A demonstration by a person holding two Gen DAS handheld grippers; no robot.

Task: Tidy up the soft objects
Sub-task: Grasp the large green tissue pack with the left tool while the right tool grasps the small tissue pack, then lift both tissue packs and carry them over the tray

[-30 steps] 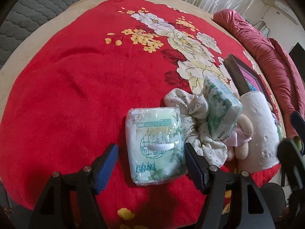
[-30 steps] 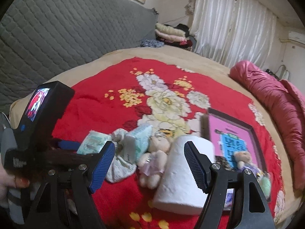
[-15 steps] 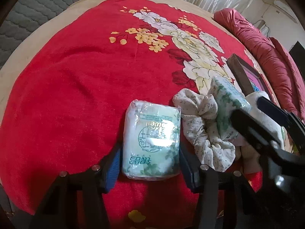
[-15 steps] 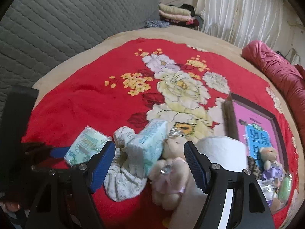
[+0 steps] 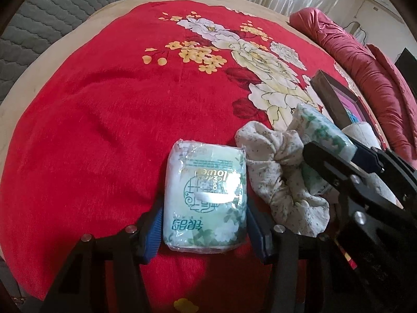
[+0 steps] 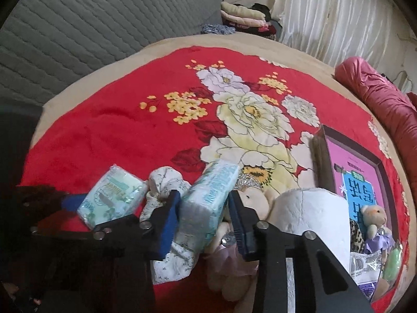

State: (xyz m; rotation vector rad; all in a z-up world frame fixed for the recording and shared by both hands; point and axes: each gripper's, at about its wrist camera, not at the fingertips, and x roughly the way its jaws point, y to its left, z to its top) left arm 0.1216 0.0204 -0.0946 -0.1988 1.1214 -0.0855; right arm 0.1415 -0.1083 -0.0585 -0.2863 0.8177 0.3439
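A flat green tissue pack [image 5: 206, 190] lies on the red flowered blanket [image 5: 104, 130], and my left gripper [image 5: 204, 220] is shut on its near end. To its right, a tilted tissue pack [image 6: 208, 195] leans on a floral cloth scrunchie [image 6: 166, 182]. My right gripper [image 6: 204, 217] is closing on this pack, and both blue pads touch its sides. A small teddy bear [image 6: 256, 202] lies just behind the right finger, partly hidden. In the left wrist view the tilted pack [image 5: 320, 130] sticks out above the right gripper's black body.
A white paper roll [image 6: 312, 216] stands right of the bear. Behind it a dark-framed pink box [image 6: 354, 167] holds a small bear [image 6: 375, 216] and packets. A pink bolster [image 6: 378, 91] lies at the far right, a grey quilted headboard [image 6: 91, 26] at the back.
My left gripper closed onto the green pack and has held still since. My right gripper came down and forward over the pile, and its jaws closed around the tilted pack.
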